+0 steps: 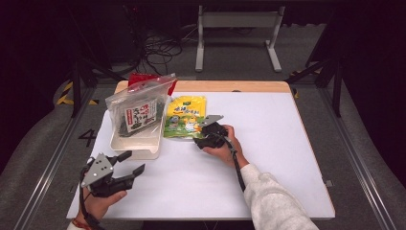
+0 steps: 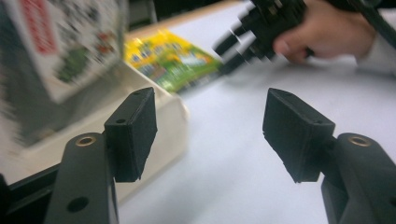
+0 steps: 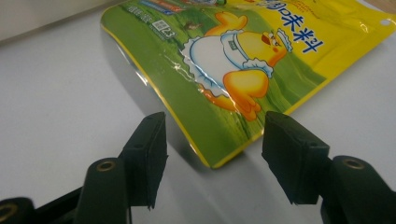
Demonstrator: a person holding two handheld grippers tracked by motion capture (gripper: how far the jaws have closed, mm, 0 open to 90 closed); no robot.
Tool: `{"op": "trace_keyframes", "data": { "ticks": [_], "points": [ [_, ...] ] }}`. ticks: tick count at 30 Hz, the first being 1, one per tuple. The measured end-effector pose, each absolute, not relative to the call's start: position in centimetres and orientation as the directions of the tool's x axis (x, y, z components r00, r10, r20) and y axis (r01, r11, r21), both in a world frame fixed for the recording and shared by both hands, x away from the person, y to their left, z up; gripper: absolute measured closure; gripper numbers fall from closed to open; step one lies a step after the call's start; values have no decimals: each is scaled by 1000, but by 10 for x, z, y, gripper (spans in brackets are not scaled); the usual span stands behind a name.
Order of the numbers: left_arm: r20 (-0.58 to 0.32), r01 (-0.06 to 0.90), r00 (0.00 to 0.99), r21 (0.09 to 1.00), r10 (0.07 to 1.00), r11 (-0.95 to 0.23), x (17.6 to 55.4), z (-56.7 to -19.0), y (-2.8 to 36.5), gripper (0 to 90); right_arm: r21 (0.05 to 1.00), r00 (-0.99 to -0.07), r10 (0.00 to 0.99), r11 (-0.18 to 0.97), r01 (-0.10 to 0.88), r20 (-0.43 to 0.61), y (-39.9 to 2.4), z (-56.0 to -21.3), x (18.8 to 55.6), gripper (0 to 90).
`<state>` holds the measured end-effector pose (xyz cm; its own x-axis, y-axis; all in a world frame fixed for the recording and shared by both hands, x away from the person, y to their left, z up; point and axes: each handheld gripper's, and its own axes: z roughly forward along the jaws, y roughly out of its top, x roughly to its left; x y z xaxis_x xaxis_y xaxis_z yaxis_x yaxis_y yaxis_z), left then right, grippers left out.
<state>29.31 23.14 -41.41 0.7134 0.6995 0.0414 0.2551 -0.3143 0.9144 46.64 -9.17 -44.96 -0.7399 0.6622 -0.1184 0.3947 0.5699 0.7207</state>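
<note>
I have the white bench (image 1: 287, 143) in front of me. On its left part sits a cream tray (image 1: 136, 143) holding a clear zip bag (image 1: 136, 108) of dark seaweed packs, with something red (image 1: 143, 77) behind it. Just right of the tray lies the yellow-green pouch (image 1: 186, 116) with a cartoon chick, flat on the bench, and that is what I am after.

I judge this to be the approach step: my right hand-held gripper (image 1: 203, 136) sits at the pouch's near edge. In the right gripper view its jaws stand apart, with the pouch's near corner (image 3: 219, 154) just ahead of the gap, nothing pinched yet. My left hand-held gripper (image 1: 131, 163) hangs near the tray's front corner, jaws apart and empty.

Next I need to slide 1 jaw under that slightly lifted corner, close on the thin film, and avoid pushing the pouch away across the smooth surface.
</note>
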Motion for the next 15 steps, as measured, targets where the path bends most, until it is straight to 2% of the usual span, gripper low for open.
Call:
{"op": "trace_keyframes", "data": {
  "ticks": [3, 9, 15],
  "points": [
    [45, 264, 735, 899, 676, -348, 290, -421, 224, 352, 714, -729, 669, 581, 391, -146, -83, -452, 470, 350],
    [16, 285, 758, 891, 652, -353, 290, -427, 220, 351, 703, -714, 671, 606, 372, -201, -72, -455, 472, 323],
    [16, 291, 768, 882, 640, -371, 291, -430, 217, 345, 687, -732, 625, 659, 306, -272, -66, -454, 467, 534]
  ]
}}
